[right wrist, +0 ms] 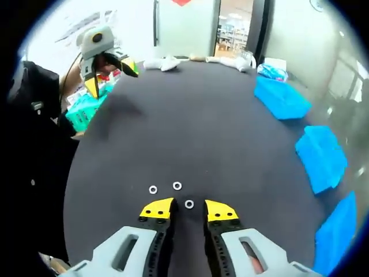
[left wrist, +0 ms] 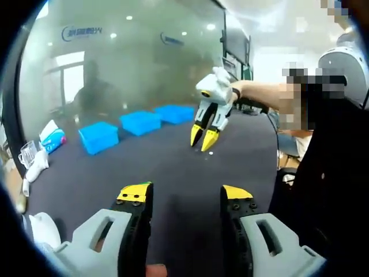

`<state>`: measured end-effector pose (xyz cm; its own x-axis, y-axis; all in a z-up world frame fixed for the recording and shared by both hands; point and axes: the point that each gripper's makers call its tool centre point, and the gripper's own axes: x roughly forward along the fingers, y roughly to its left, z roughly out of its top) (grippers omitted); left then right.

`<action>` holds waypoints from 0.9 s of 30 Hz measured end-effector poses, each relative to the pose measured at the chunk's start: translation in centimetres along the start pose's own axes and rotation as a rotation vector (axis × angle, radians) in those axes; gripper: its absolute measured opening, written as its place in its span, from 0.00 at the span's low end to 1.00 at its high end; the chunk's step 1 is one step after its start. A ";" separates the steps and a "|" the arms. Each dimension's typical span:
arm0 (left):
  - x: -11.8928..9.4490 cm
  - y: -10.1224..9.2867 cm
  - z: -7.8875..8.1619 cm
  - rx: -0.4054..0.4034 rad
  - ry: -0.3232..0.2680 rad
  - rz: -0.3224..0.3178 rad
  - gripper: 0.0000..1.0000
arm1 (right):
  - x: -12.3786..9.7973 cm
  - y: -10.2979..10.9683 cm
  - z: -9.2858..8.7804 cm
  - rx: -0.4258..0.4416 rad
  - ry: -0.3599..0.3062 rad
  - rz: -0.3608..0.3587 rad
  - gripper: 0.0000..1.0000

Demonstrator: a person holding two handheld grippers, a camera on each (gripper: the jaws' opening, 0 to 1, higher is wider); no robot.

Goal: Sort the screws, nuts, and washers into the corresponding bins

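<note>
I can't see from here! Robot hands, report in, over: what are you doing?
Right gripper fingers open, low over three washers on the dark table. Left gripper open, holding nothing. Three blue bins nearby. Nothing in the way.

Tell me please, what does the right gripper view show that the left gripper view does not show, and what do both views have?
The right gripper view gives three washers lying apart on the mat, just ahead of the right gripper. The left gripper view gives a white glove at the table's edge. Both share the dark table, three blue bins in a row, and each other's gripper: the left gripper is open and held above the table edge.
</note>
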<state>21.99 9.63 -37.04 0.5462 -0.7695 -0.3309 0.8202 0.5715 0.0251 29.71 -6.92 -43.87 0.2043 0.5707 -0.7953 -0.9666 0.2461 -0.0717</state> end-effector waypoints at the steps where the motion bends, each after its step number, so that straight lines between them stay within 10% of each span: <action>1: 0.0 0.0 0.0 -0.001 -0.001 0.000 0.45 | 0.0 0.0 -0.1 0.011 0.002 0.004 0.16; 27: -0.2 0.5 0.1 -0.009 -0.011 0.023 0.45 | 0.0 0.0 -0.3 0.053 -0.051 -0.035 0.03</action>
<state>22.32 10.05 -36.92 0.5668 -0.7591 -0.3201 0.8059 0.5916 0.0242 29.70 -7.15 -43.99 0.2464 0.5996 -0.7614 -0.9494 0.3072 -0.0653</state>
